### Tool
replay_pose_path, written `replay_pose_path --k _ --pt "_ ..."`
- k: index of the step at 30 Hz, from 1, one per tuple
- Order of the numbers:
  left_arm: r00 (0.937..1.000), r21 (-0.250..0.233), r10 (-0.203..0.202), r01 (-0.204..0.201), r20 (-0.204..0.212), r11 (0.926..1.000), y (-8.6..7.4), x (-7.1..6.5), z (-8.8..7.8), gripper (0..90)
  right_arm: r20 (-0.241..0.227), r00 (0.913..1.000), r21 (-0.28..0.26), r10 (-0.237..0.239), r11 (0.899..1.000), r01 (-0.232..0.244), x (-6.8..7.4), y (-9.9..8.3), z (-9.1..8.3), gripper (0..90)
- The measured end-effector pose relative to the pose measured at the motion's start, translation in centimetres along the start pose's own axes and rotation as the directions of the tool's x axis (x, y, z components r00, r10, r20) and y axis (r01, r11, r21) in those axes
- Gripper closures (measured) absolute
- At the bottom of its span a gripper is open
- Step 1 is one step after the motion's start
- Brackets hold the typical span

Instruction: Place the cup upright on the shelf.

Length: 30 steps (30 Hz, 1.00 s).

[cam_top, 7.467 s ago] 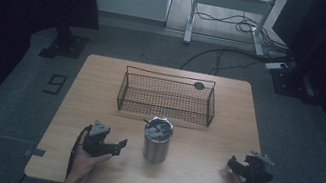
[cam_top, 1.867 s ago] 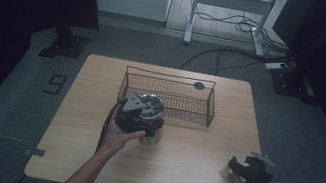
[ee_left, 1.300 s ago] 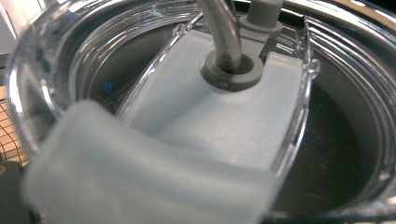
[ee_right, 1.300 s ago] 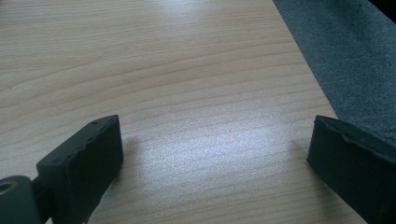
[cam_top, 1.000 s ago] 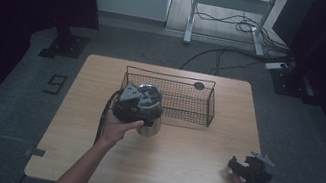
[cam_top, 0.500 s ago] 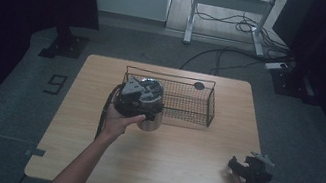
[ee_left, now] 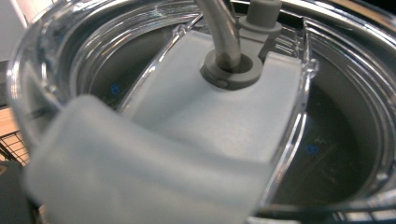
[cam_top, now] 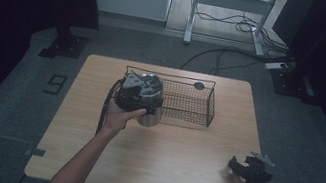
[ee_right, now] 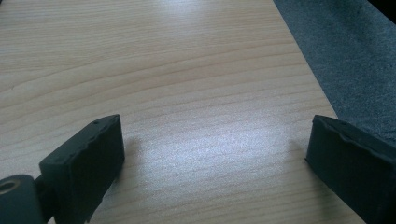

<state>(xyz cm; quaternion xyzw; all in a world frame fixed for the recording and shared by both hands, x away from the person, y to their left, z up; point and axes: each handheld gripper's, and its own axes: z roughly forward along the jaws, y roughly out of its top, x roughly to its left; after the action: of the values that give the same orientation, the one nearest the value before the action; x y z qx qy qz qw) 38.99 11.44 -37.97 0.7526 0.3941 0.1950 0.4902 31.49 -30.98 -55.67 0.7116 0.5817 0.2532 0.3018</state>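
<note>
over the wooden table (cam_top: pixel 152 171), seen from the high view, the left gripper (cam_top: pixel 136 94) is held above the table's far half, a hand (cam_top: pixel 118 116) wrapped around its body. just under and ahead of its jaws is a cylindrical metal tumbler (cam_top: pixel 150 115) with a clear lid, right at the near left corner of a rectangular black wire basket (cam_top: pixel 189 104); whether the cup is lifted or standing i cannot tell. a small dark round object (cam_top: pixel 198 85) sits by the basket's far rim. the right gripper (cam_top: pixel 250 169) rests low at the table's near right corner, well apart from the cup.

from the left gripper view, the tumbler lid (ee_left: pixel 299 154) sits right up against the camera: round, transparent plastic with ridged rings, a frosted white slider bar (ee_left: pixel 219 112) across it, and a grey straw (ee_left: pixel 219 28) rising through a grey grommet. the dark inside of the cup shows through. a blurred pale block crosses the lower left. how far apart the jaws stand, and whether they grip the cup, cannot be told.

from the right gripper view, two matte black blocky jaws stand wide apart with nothing between them, over pale, fine-grained wood; grey textured carpet (ee_right: pixel 350 42) lies beyond the right jaw.
</note>
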Motion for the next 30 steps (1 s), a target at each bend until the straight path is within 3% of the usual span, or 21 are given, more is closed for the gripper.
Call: replay_pose_path --k 30 --pt "0.9994 -0.005 -0.007 0.007 -0.034 1.0 1.8 1.1 1.6 3.6 -0.001 1.0 0.0 0.0 1.0 0.0 0.0 0.0 0.0 4.6"
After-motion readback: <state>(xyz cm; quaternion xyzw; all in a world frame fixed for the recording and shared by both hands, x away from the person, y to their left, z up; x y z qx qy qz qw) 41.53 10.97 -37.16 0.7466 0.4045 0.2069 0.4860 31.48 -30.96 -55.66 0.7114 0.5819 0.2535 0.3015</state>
